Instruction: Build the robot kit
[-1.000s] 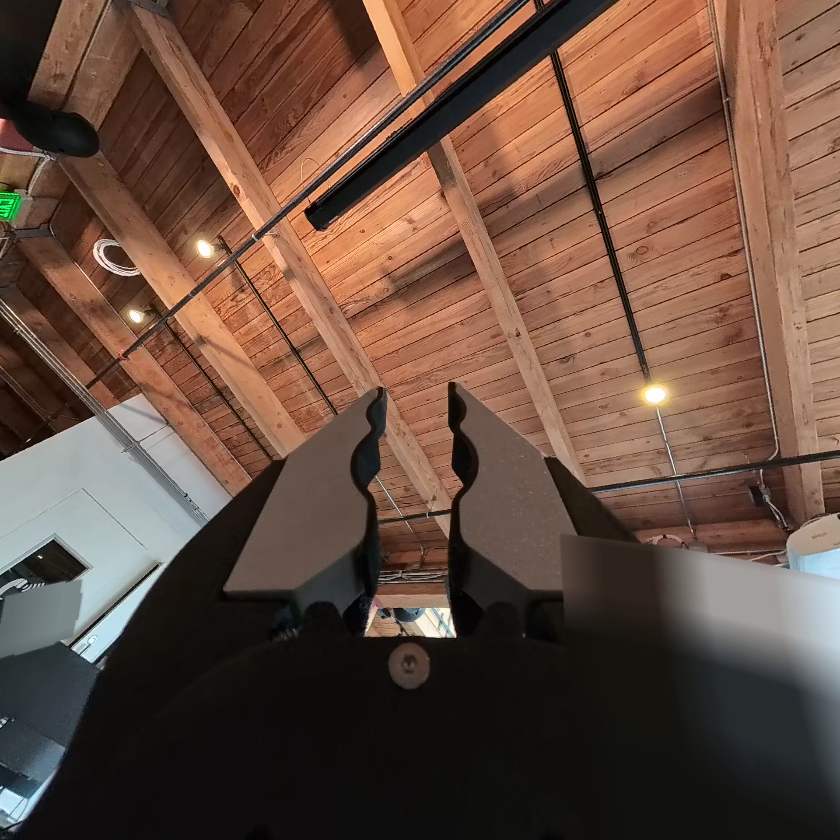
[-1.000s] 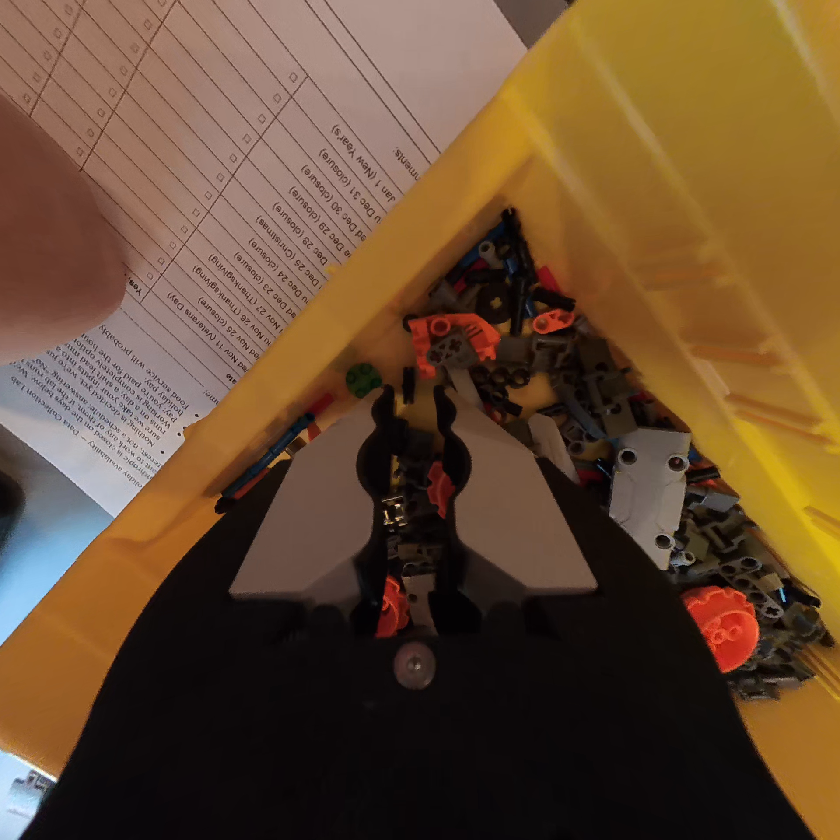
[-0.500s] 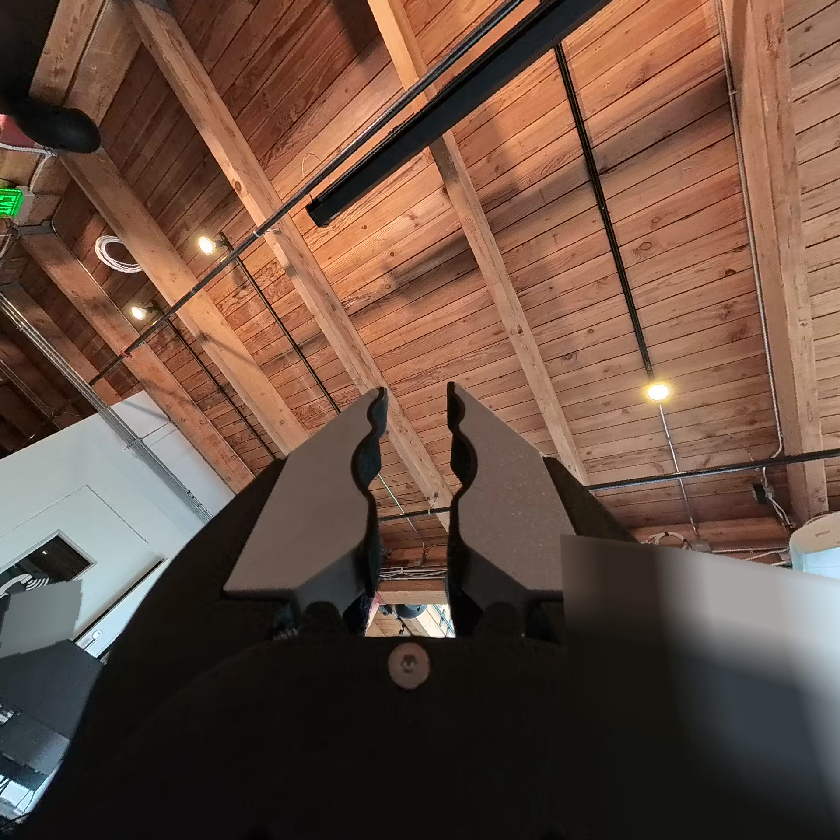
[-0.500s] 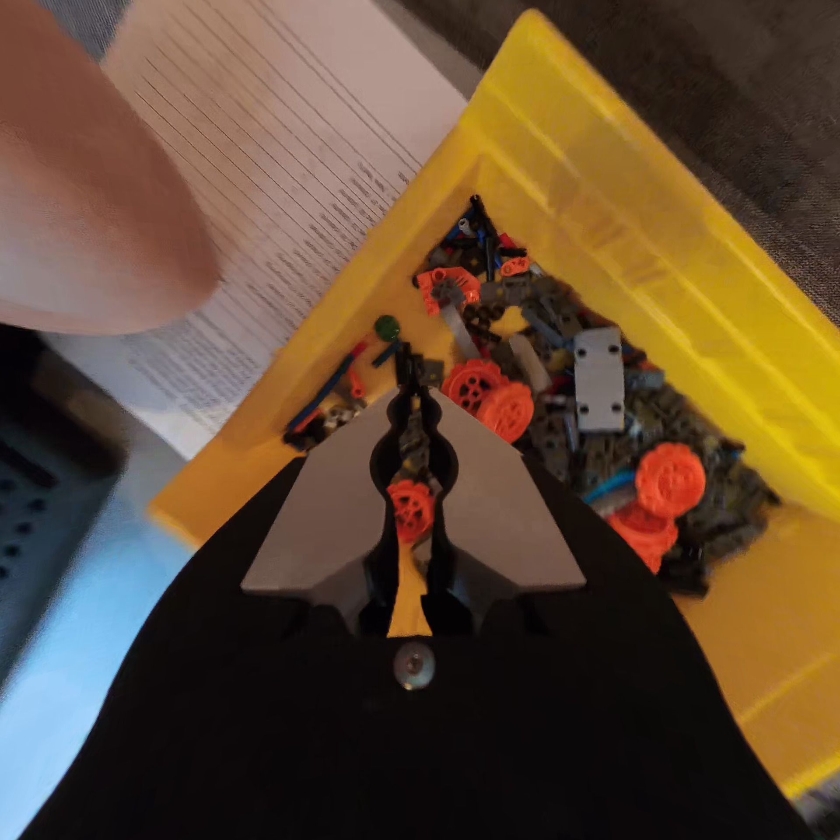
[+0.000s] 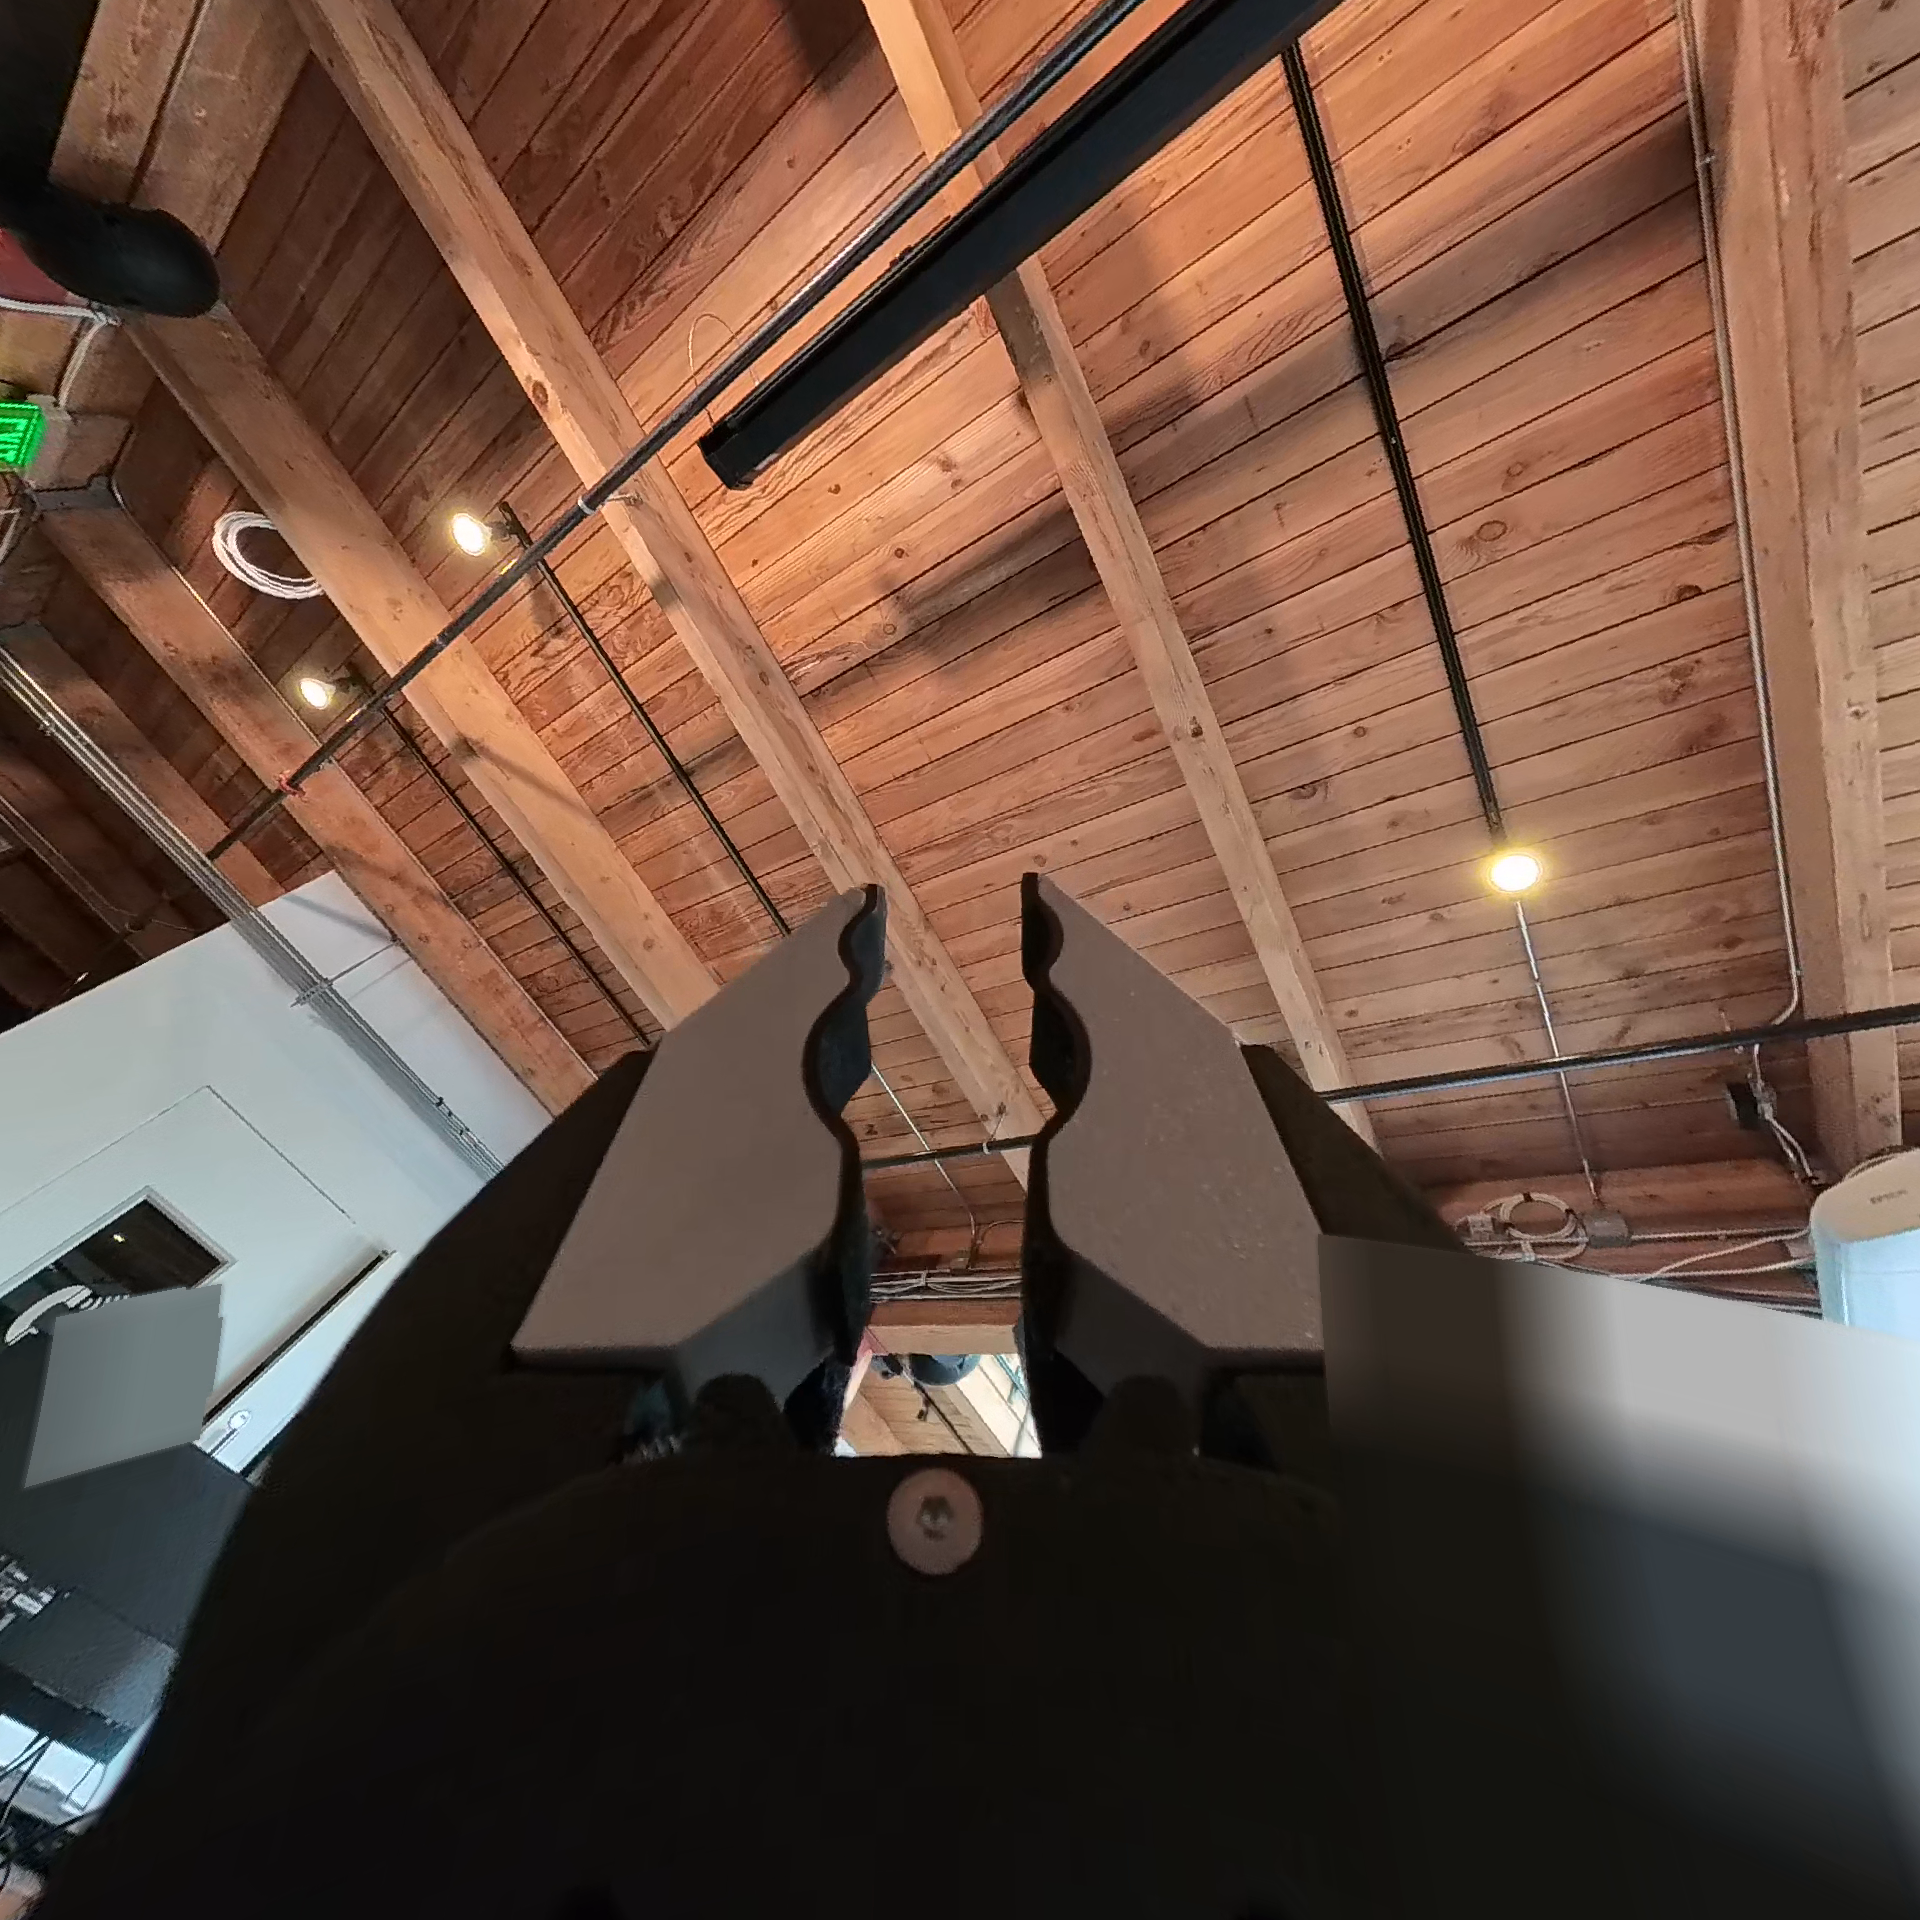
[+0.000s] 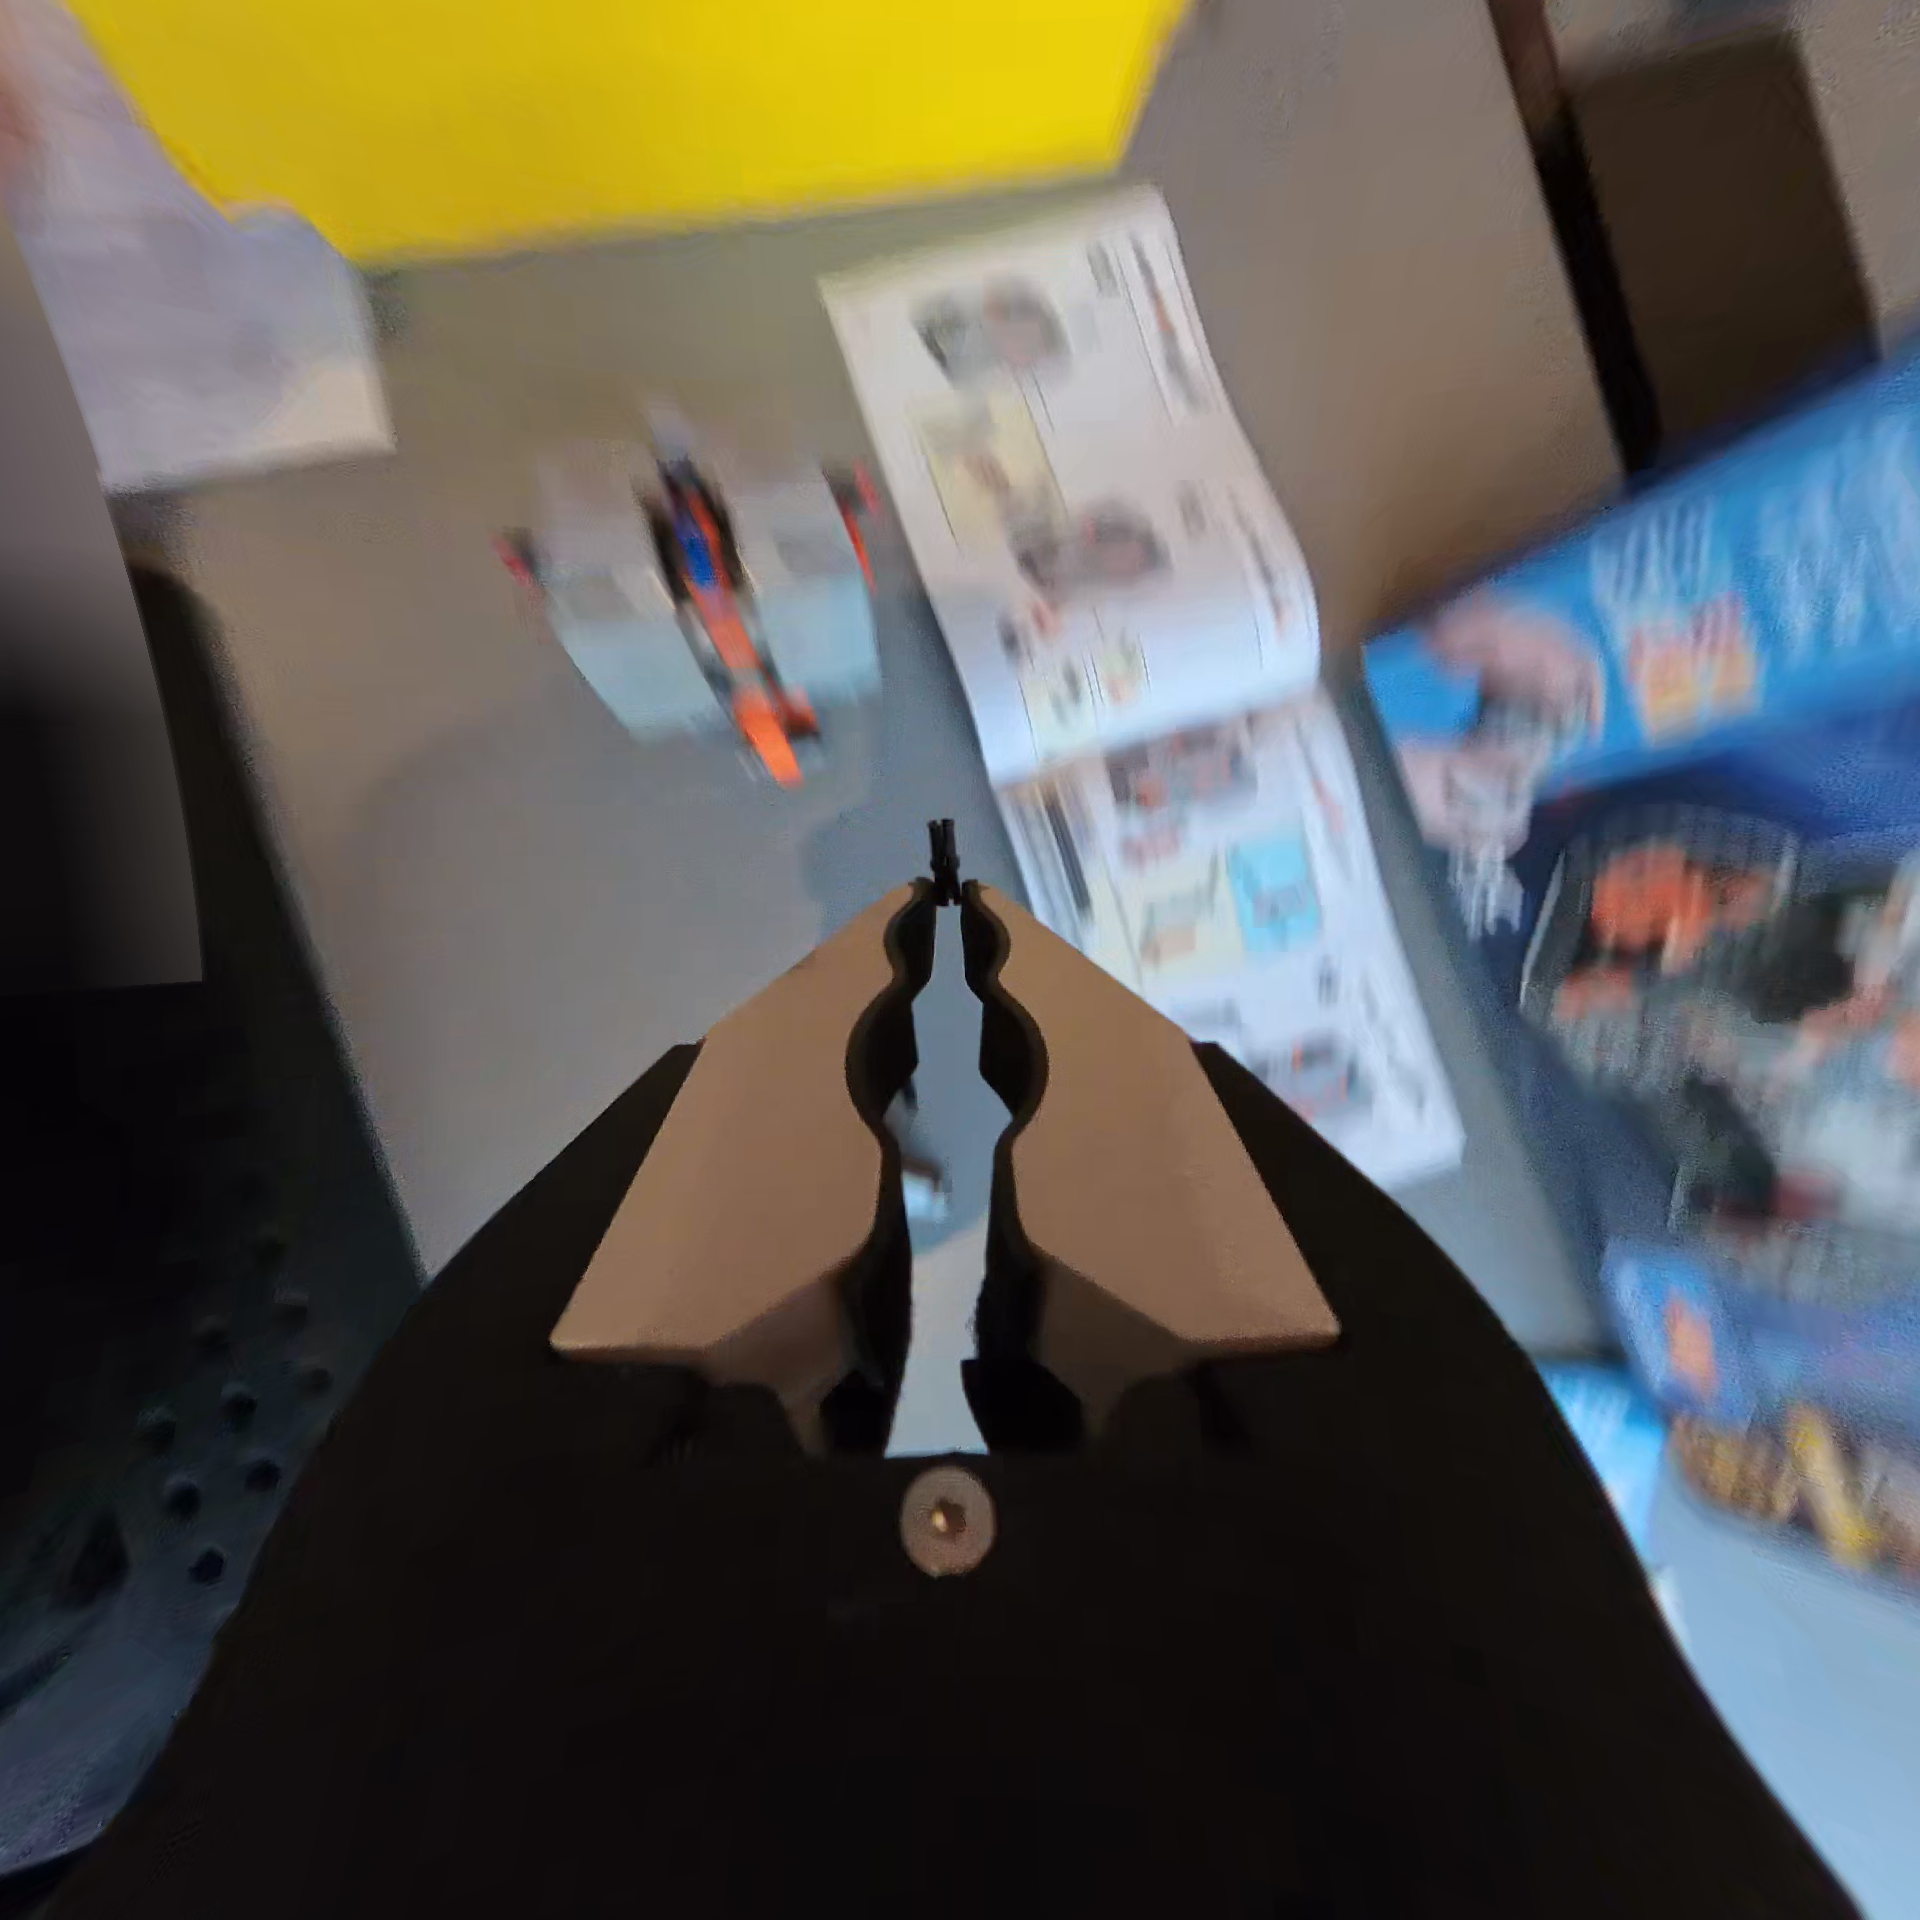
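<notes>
- The right hand-held gripper [image 6: 945, 891] has its fingertips pinched almost together on a tiny black plastic connector pin [image 6: 942, 854], which sticks out past the tips toward twelve o'clock, in the air above the grey bench [image 6: 582, 935].
- The pin looks thin and short, with a notched end; only its lower part sits between the tips (the rest of the view is smeared with motion blur).
- My judgement: with so little of the pin clamped, and at the very tips, a quick swing or a knock could twist it or let it drop onto the bench, where it would be hard to find.
- Around it: a blurred orange, blue and white toy-brick model [image 6: 717, 613] at eleven o'clock, an open white instruction booklet [image 6: 1132, 644] at one o'clock, a blue printed cardboard box [image 6: 1662, 831] at three o'clock, and a yellow plastic bin [image 6: 623, 114] along the top edge.
- The left hand-held gripper [image 5: 951, 909] points up at a wooden plank ceiling [image 5: 1039, 571], its fingers narrowly apart and holding nothing.
</notes>
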{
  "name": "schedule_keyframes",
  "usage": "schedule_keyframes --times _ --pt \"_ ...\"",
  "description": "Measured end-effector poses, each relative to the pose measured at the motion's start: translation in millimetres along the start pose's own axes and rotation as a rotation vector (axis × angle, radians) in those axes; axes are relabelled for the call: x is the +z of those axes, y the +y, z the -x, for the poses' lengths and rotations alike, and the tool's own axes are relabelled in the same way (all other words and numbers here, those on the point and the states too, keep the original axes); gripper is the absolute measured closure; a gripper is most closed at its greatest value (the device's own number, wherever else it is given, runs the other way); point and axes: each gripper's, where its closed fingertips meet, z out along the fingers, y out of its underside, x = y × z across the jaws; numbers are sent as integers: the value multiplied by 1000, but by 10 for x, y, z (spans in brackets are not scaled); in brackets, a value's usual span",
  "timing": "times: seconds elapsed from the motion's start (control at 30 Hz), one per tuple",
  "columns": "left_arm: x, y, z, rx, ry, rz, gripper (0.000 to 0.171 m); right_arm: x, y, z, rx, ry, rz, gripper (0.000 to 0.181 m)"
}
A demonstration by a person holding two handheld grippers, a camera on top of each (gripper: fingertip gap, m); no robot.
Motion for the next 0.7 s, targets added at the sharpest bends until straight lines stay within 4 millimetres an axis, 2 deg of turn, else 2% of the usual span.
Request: schedule_keyframes --times 0.07,0.13,0.23,0.4,0.63,0.7 --pt "9 26 10 -7 0 9 148 4 623 -104 113 66 84 178" --pt "14 37 22 -13 1 12 148 25 1107 -162 204 101 154 178" --pt "15 37 35 -16 -1 11 148 37 1494 -209 263 117 214 179" --pt "13 25 -1 1 5 9 149 213 1728 -157 276 46 284 178" --pt "3 -13 20 5 0 0 150 359 1764 -84 267 -3 309 177" --pt "-1 -28 40 5 -9 -1 150 369 1755 -57 254 -21 307 171"
